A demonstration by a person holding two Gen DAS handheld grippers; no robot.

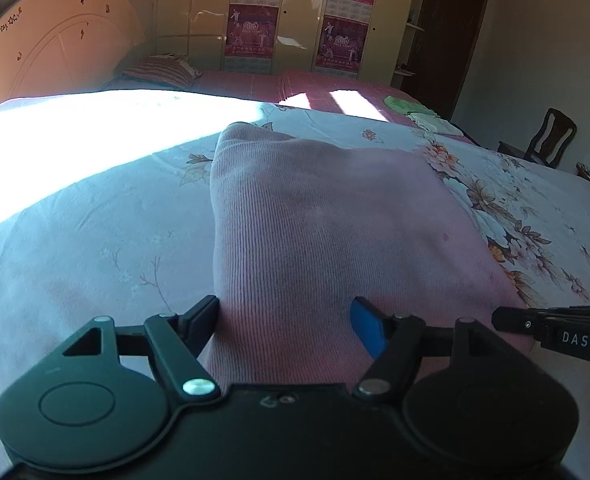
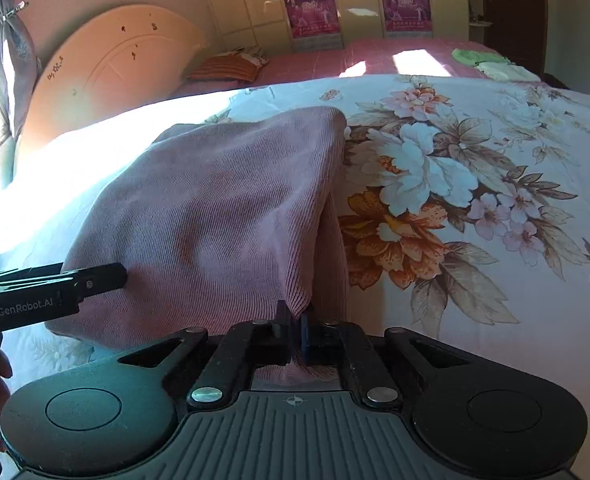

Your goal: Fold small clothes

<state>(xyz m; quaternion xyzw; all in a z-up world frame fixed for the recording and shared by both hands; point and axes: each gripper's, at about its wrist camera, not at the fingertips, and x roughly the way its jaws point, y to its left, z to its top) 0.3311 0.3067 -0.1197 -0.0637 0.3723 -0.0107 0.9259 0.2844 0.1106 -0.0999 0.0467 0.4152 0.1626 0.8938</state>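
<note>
One pink ribbed garment [image 1: 335, 232] is lying on a bed, spread over a floral bedspread [image 2: 475, 184], its long axis running away from the two cameras toward the headboard [image 1: 55, 48] side of the room, with a rounded end pointing away and its near edge lifted toward the grippers. Two grippers are working at that near edge. The left gripper [image 1: 285, 320] is holding its fingers well apart, one black and one blue, with the pink cloth lying between them and not pinched. The right gripper [image 2: 295, 330] is keeping its fingers together, clamped on a fold of the garment's near corner. In the right wrist view the left gripper's side is reading "GenRobot.AI"; in the left wrist view the right gripper's side is reading "DAS". Two small folded pieces, one green [image 2: 471, 56] and one pale yellow [image 2: 503, 72], are sitting together at the far edge of the bed. One striped pillow [image 1: 163, 70] is resting near the headboard. Two magenta posters [image 1: 251, 32] are hanging on wardrobe doors, their lettering too small to read.
</note>
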